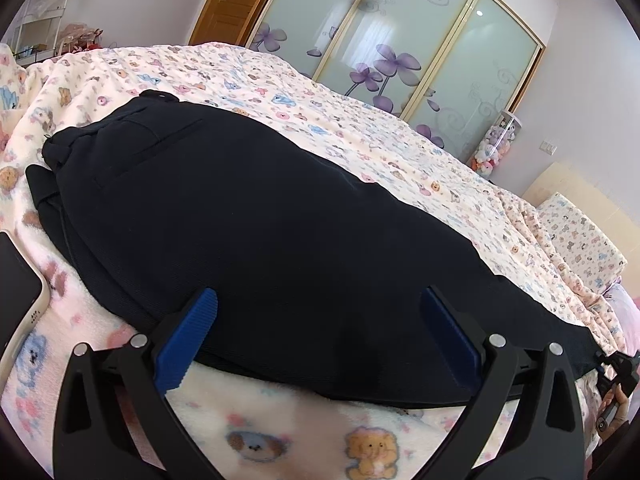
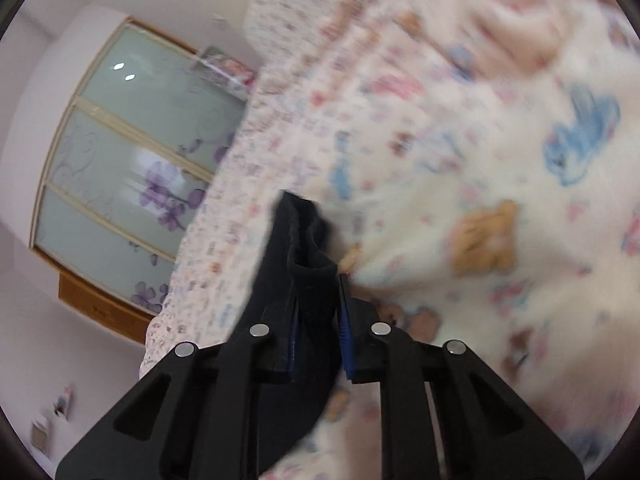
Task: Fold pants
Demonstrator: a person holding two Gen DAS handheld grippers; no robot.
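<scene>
Black pants lie lengthwise on the bed, waistband and back pocket at the far left, legs running to the right. My left gripper is open, its blue-padded fingers spread over the near edge of the pants, holding nothing. My right gripper is shut on the bunched black leg end of the pants and holds it above the blanket; the view is blurred. It also shows at the right edge of the left wrist view, at the leg end.
The bed carries a cream fleece blanket printed with animals. A phone in a pale case lies at the left. A pillow is at the right. A wardrobe with frosted floral doors stands behind the bed.
</scene>
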